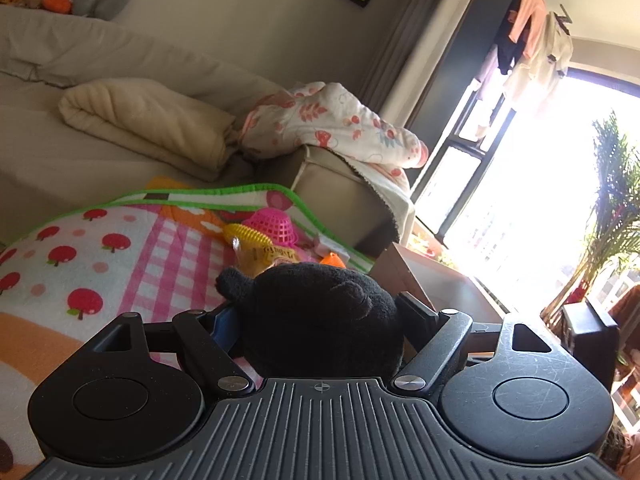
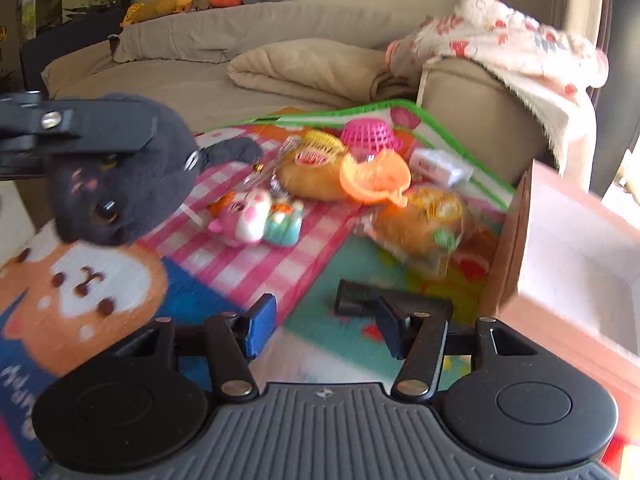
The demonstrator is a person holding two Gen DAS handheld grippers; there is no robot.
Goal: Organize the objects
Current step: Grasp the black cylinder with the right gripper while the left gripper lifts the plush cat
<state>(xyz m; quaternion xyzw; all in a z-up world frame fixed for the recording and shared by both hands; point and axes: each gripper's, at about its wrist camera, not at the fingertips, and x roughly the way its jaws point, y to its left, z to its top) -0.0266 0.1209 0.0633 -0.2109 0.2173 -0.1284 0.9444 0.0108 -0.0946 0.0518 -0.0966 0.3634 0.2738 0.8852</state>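
A beige sofa filled the upper half of both views, with a folded cream blanket on the seat and a floral quilt draped over the armrest at upper right. Below it a patterned play mat spread across the middle of the frame, and an open cardboard box stood at its right edge. A black plush toy sat clamped in the left tongs, lifted clear of the mat; in the right wrist view it hung at centre left. The right tongs stood half-open at bottom centre with nothing between the pads, just before a small black cylinder. Farther up lay two wrapped buns, an orange funnel, a pink mesh basket, a small pink-and-white plush and a white packet. The soft plush could probably squirm out of the grip if swung fast toward the box, and the right tongs, blurred in motion, might nudge the cylinder away rather than straddle it.
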